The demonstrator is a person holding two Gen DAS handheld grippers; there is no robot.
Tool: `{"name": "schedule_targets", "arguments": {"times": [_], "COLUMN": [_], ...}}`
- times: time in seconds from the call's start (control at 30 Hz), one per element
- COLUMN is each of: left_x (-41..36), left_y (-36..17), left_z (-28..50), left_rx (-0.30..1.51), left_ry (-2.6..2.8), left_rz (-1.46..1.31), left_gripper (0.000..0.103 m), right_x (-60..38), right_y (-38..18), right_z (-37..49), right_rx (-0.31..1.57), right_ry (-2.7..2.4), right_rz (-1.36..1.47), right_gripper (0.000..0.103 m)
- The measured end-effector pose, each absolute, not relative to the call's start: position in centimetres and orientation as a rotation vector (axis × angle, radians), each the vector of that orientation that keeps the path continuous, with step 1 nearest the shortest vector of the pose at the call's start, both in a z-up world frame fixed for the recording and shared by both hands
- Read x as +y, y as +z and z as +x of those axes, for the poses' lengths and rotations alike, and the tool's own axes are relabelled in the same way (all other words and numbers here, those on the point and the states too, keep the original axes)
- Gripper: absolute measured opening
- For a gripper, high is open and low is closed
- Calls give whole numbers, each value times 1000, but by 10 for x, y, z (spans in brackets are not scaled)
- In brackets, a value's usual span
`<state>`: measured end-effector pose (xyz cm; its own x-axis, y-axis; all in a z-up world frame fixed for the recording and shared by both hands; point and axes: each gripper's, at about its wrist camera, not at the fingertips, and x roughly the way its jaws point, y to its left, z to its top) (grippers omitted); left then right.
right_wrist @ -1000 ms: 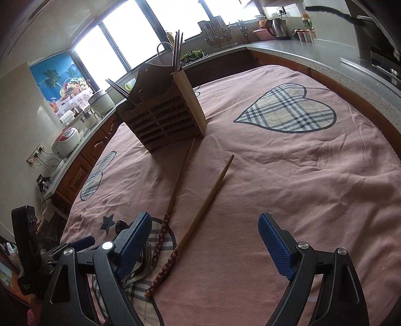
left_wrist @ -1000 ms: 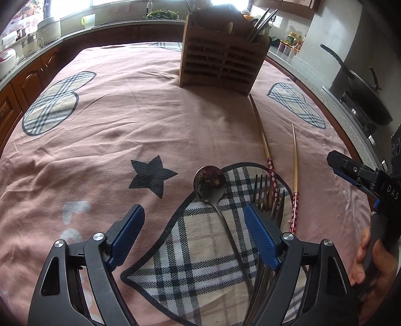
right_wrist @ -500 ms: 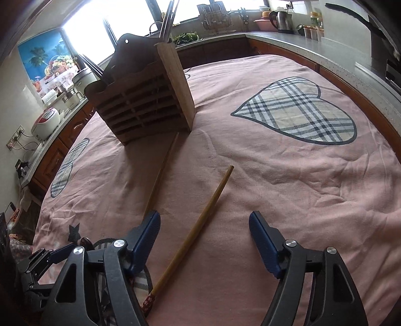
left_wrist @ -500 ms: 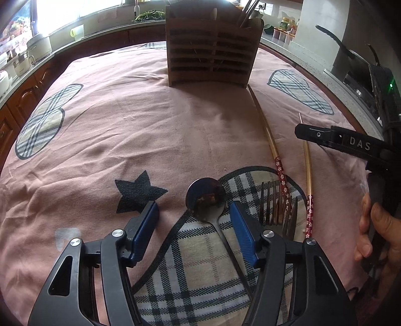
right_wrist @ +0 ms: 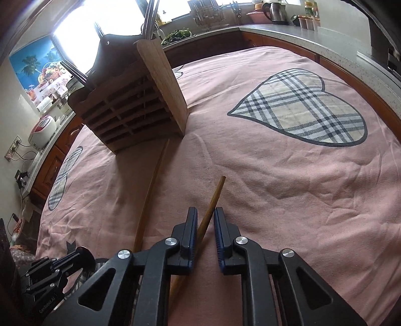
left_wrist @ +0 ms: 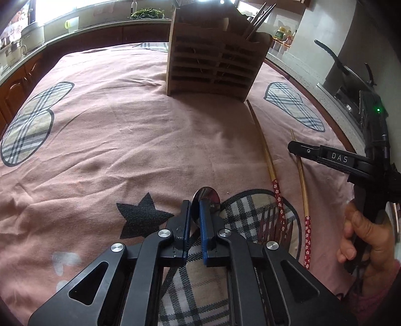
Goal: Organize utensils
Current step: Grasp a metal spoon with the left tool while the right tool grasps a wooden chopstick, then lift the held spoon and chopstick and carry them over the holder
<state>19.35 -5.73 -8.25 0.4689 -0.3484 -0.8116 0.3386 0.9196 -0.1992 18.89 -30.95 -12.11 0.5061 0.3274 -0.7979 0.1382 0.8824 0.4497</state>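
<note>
My left gripper (left_wrist: 194, 208) is low over the pink tablecloth, its jaws closing down tight on the metal spoon (left_wrist: 209, 198) just behind the bowl. Forks (left_wrist: 275, 225) lie beside it on a plaid heart. Two wooden chopsticks with red ends lie to the right, one (left_wrist: 263, 145) nearer the spoon. My right gripper (right_wrist: 205, 215) straddles the other chopstick (right_wrist: 216, 195), its jaws closing, with a small gap still showing beside the stick. The second chopstick (right_wrist: 153, 185) lies to its left. The wooden utensil holder (left_wrist: 213, 62) stands upright at the far side with utensils in it.
A hand (left_wrist: 361, 240) holds the right gripper at the table's right edge. A pan (left_wrist: 351, 72) sits on the stove beyond it. A counter with a kettle (right_wrist: 274, 11) and a rice cooker (right_wrist: 42, 130) runs around the table. Bare pink cloth (left_wrist: 125, 138) lies left of the spoon.
Both grippers' jaws went from wide apart to nearly together. The left one moved forward over the spoon. The right one came down and forward over the chopstick.
</note>
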Motion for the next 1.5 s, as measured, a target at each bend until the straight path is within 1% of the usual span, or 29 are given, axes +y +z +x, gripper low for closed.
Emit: {"name": "schedule_targets", "arguments": {"times": [0.13,0.17,0.2,0.27,0.4,0.47,0.53,0.6,0.63,0.77,0.83,0.93,1.13,1.17,1.2,1.23,1.43,1.47,1.5], "left_x": [-55,-55,-55,-55,-66,-73,-83,-90,-92,-84,-79,-68,-54,-52,-49,-46,-32,-30,-30], "left_y": [-84,-85,-86,-86,-85,-85,-85,-86,-87,-87,-85,-75,-50,-47,-44,-41,-37,-38,-39], "left_z": [196,198,198,199,201,201,198,196,195,196,195,190,177,175,174,174,173,173,173], "left_rx": [1035,1042,1047,1052,1042,1039,1024,1000,989,984,980,952,892,887,885,887,880,882,882], "left_ry": [-442,-446,-458,-475,-464,-468,-450,-429,-415,-431,-435,-434,-439,-439,-435,-442,-442,-442,-441], "left_rz": [-37,-49,-59,-76,-41,-21,32,85,106,82,53,16,-12,-18,-20,-36,-75,-78,-82], "left_gripper": [6,11,14,24,29,41,43,41,29,29,29,28,27,13,5,3,3,3,3], "right_x": [-309,-308,-308,-307,-308,-309,-309,-309,-309,-310,-309,-310,-309,-309,-310,-311,-315,-315,-314], "right_y": [-119,-118,-117,-117,-119,-119,-118,-118,-118,-114,-110,-102,-84,-84,-86,-88,-91,-93,-98], "right_z": [187,186,186,184,183,184,184,184,183,181,180,177,171,172,172,173,179,183,188], "right_rx": [1043,1040,1041,1044,1051,1052,1049,1045,1043,1029,1019,996,961,963,973,978,987,999,1031], "right_ry": [140,145,145,155,160,162,164,167,168,177,181,196,217,213,200,192,156,155,146], "right_rz": [505,506,505,508,513,519,520,523,525,526,520,521,499,497,490,488,483,481,470], "right_gripper": [10,9,9,9,9,9,9,9,9,8,4,1,0,0,0,0,1,8,10]}}
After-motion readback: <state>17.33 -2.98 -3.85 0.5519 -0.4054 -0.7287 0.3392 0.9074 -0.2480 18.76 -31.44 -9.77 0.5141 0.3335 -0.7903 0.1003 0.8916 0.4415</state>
